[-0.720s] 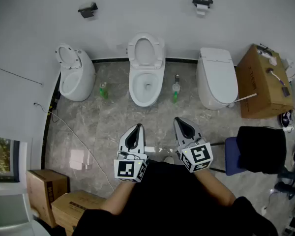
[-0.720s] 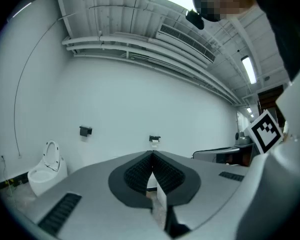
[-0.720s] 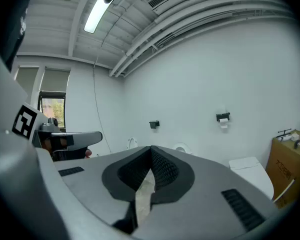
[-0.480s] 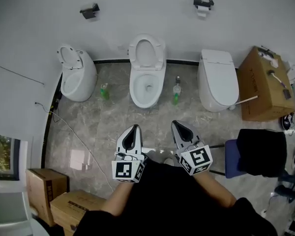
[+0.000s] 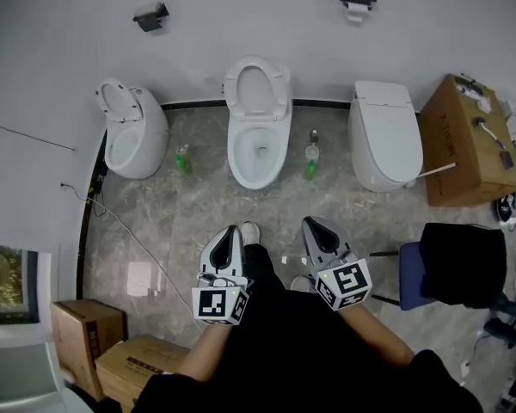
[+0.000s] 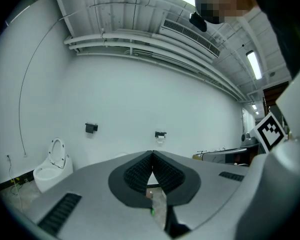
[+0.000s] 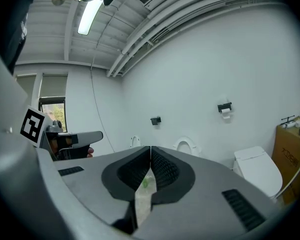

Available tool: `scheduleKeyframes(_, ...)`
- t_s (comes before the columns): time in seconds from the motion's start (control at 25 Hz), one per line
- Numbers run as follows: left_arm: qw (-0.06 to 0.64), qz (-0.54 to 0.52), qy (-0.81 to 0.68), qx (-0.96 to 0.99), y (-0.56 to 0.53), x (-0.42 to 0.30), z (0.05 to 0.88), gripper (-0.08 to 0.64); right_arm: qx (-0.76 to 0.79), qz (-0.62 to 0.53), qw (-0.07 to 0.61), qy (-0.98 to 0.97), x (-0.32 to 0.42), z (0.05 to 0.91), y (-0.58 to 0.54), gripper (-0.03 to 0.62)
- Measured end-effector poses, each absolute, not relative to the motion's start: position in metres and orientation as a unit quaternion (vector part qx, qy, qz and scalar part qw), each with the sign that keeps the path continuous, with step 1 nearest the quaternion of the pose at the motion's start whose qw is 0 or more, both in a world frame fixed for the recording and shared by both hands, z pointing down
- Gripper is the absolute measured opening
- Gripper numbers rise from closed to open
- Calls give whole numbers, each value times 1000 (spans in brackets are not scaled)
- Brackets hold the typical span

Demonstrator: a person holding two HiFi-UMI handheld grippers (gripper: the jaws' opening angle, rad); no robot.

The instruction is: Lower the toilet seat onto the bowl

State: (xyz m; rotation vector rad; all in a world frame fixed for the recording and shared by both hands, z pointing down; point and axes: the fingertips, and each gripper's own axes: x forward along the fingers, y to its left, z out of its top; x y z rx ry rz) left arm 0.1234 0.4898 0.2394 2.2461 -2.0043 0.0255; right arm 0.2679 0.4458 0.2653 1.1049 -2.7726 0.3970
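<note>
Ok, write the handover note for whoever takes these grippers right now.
Left gripper: shut, empty, held out in front of the person's body.
Right gripper: shut, empty, beside the left gripper.
Things: the middle toilet is straight ahead across the floor, its seat raised above the bowl. The left toilet also has its seat up; the right toilet is closed.
Done: nothing; neither gripper is near a seat.
Left: walk up, probably to the middle toilet, take the seat and lower it onto the bowl.

Green bottle (image 5: 181, 159), cardboard box (image 5: 461, 141), blue chair (image 5: 410, 275)
</note>
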Motion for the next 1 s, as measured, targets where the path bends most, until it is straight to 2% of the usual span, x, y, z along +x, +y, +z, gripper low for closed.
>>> scheduleKeyframes(0.4,82,10,-638,766,399,67,257,14,408,135,92,-898,218,285,367,32)
scheduleKeyframes(0.72,86,-25,-621,779,315,-24,246,14,377,122,115,-911,114,287,275,32)
scheduleKeyframes(1.0,118,-25,-618,777,265,-93,254,14,393,109,103,-907,40,275,220,32)
